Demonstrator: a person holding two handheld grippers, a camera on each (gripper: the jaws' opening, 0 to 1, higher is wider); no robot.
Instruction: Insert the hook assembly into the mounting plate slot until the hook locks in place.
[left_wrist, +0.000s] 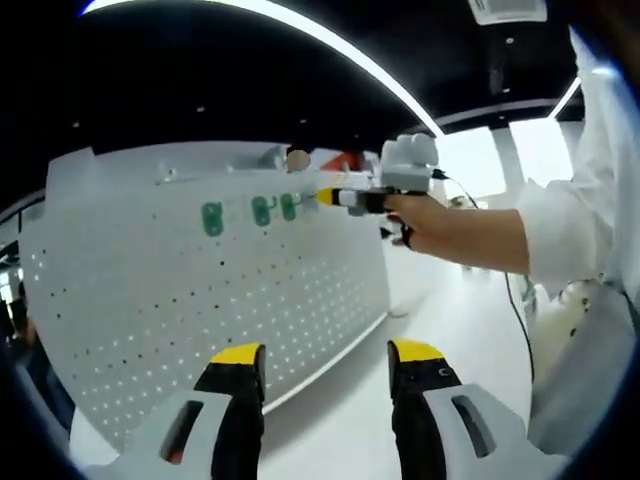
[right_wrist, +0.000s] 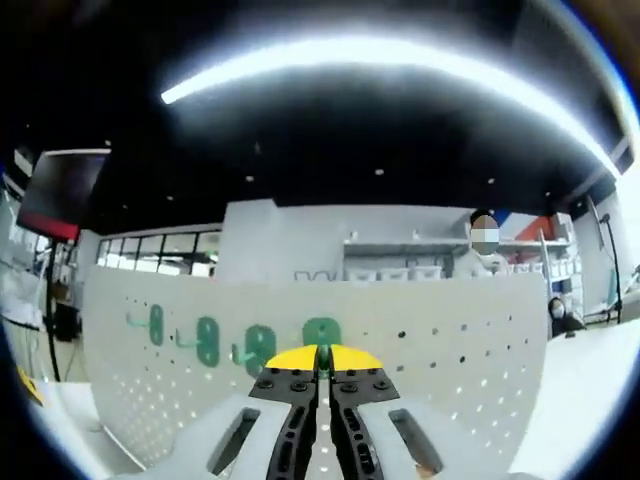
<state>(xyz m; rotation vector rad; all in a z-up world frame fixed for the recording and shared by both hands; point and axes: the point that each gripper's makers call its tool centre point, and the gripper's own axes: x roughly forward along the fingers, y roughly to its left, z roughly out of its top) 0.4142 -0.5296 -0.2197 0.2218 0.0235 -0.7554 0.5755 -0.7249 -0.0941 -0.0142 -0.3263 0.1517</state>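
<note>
The white perforated mounting plate (left_wrist: 200, 290) stands upright, and it spans the right gripper view (right_wrist: 450, 350) too. Three green hooks (left_wrist: 261, 210) hang in a row near its top. In the right gripper view these hooks (right_wrist: 207, 340) sit left of a further green hook (right_wrist: 322, 332) that lies flat against the plate. My right gripper (right_wrist: 320, 358) is shut with its yellow tips right at that hook, apparently pinching its stem. From the left gripper view, the right gripper (left_wrist: 325, 196) is pressed to the plate by a hand (left_wrist: 425, 218). My left gripper (left_wrist: 326, 352) hangs open, well back from the plate.
A person's white sleeve (left_wrist: 570, 230) and body fill the right side of the left gripper view. A white tabletop (left_wrist: 440, 330) runs along the plate's foot. Behind the plate a seated person (right_wrist: 485, 255) and shelving (right_wrist: 400, 262) show, and a dark screen (right_wrist: 60, 195) hangs at the left.
</note>
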